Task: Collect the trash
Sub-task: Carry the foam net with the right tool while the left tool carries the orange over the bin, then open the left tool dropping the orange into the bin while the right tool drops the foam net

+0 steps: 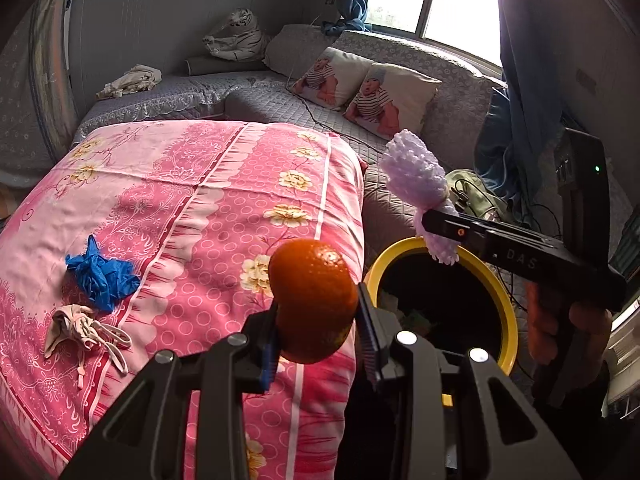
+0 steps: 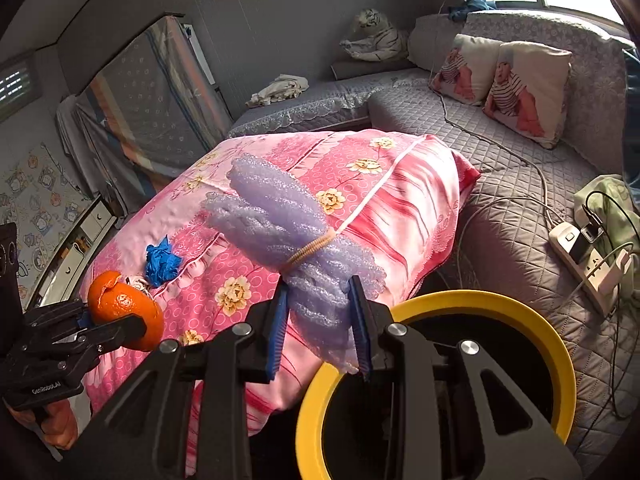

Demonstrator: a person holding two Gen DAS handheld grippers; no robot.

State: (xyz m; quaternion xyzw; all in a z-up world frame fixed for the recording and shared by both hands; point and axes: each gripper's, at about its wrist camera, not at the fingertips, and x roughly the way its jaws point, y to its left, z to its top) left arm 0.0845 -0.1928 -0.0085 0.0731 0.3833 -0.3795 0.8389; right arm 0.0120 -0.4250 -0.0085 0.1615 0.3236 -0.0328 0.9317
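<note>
My left gripper (image 1: 318,320) is shut on an orange peel (image 1: 313,300), held above the pink quilt's right edge, just left of the yellow-rimmed bin (image 1: 505,300). My right gripper (image 2: 318,320) is shut on a bundle of lilac foam netting (image 2: 288,220) tied with a rubber band, held over the bin's (image 2: 556,336) left rim. In the left wrist view the right gripper (image 1: 430,224) holds the netting (image 1: 416,176) above the bin. In the right wrist view the left gripper (image 2: 116,320) and orange peel (image 2: 126,308) show at the left. A crumpled blue glove (image 1: 102,276) and a beige crumpled mask (image 1: 82,328) lie on the quilt.
The pink floral quilt (image 1: 180,200) covers a raised bed. A grey quilted sofa (image 2: 500,160) with two baby-print cushions (image 2: 524,88) runs behind. A power strip (image 2: 588,260) with cables lies on the sofa to the right of the bin. A toy tiger (image 1: 236,36) sits in the corner.
</note>
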